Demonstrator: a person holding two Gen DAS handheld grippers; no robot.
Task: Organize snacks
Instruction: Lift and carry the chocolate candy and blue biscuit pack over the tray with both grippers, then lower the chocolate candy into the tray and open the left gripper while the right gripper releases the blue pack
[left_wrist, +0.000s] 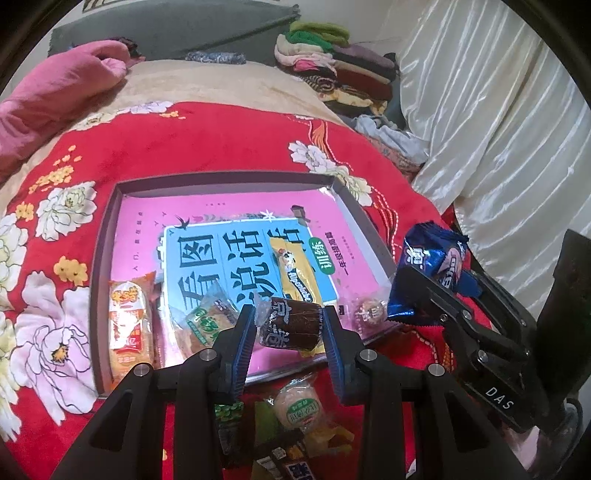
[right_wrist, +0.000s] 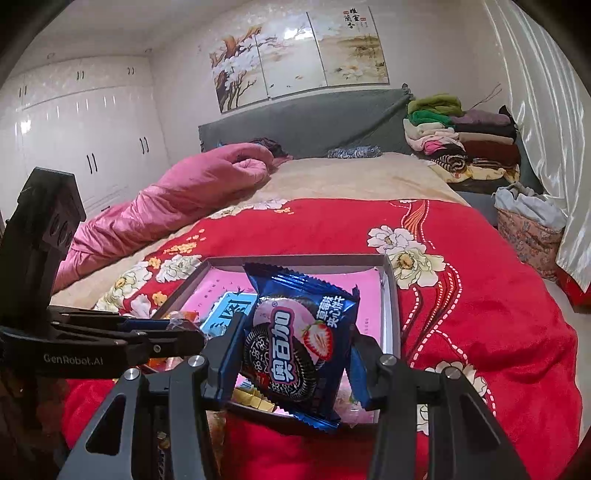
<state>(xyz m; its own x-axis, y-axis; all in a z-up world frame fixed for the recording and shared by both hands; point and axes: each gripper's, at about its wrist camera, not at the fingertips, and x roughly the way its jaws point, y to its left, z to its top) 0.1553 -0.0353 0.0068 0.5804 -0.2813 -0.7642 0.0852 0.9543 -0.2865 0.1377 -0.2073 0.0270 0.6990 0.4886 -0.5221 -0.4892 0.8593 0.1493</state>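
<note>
Looking from left to right over my bed, I see a pink quilt (left_wrist: 55, 96) bunched on the far left, then the red flowered blanket (left_wrist: 229, 140) with a shallow grey-rimmed box (left_wrist: 105, 236) lying on it. A pink book with a blue panel (left_wrist: 207, 258) covers the box floor. At the box's left edge lies an orange snack packet (left_wrist: 129, 325), next to it a clear packet with a green label (left_wrist: 207, 321), then a long yellow snack bar (left_wrist: 295, 277) across the book, and a small round wrapped sweet (left_wrist: 369, 310) near the right rim.

My left tongs (left_wrist: 290, 328) are narrowed onto a dark brown wrapped cake (left_wrist: 291, 325), both blue pads pressing its sides, holding it over the box's near part. Below them, outside the box on the blanket, lie a round pale pastry with a green label (left_wrist: 297, 402) and a few more packets, half hidden by the tongs' arms.

Further right, my right tongs (right_wrist: 295, 354) grip a blue sandwich-biscuit packet (right_wrist: 299, 339) with a strawberry printed on it, held upright above the box's near right corner; the packet hides much of the box behind it. The two tongs are near each other but apart. Beyond, folded clothes (left_wrist: 332, 70) are stacked at the bed's head, and a pale curtain (left_wrist: 480, 129) hangs at the far right.
</note>
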